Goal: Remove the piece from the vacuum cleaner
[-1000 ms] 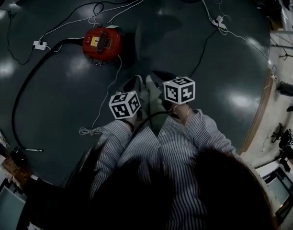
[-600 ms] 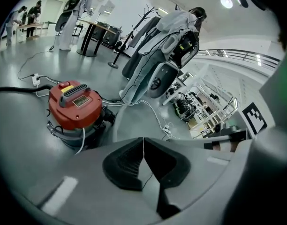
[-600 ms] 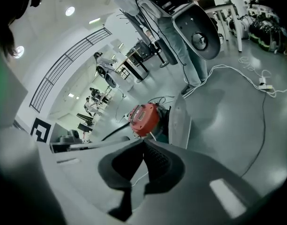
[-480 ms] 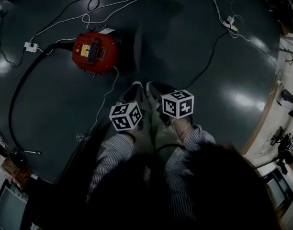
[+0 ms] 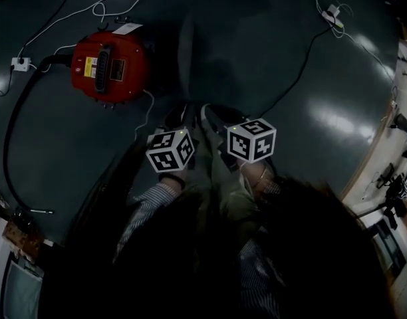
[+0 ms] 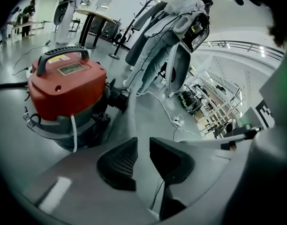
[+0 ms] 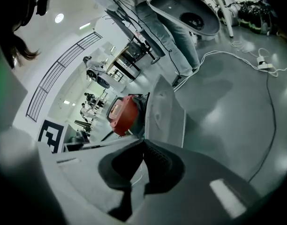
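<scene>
The red vacuum cleaner (image 5: pixel 110 65) stands on the dark floor at the upper left of the head view, its black hose (image 5: pixel 14 121) curving away to the left. In the left gripper view the vacuum cleaner (image 6: pixel 68 88) sits close ahead at the left, with a black ribbed hose socket (image 6: pixel 116 97) on its side. My left gripper (image 6: pixel 143 142) is short of it; its jaws are opening with a narrow gap and nothing between them. My right gripper (image 7: pixel 143 142) is shut on nothing and sees the vacuum cleaner (image 7: pixel 122 114) farther off. Both marker cubes (image 5: pixel 170 150) (image 5: pixel 251 139) hover over the floor.
White cables (image 5: pixel 147 111) and a power strip (image 5: pixel 332 10) lie on the floor around the vacuum cleaner. A person in a pale suit (image 6: pixel 167 41) stands behind it. Benches and shelving (image 5: pixel 396 178) line the right edge, and clutter (image 5: pixel 20 228) sits at the lower left.
The vacuum cleaner now looks larger and sits farther left and higher in the head view, so the view has come closer to it. Both marker cubes kept their places in front of me.
</scene>
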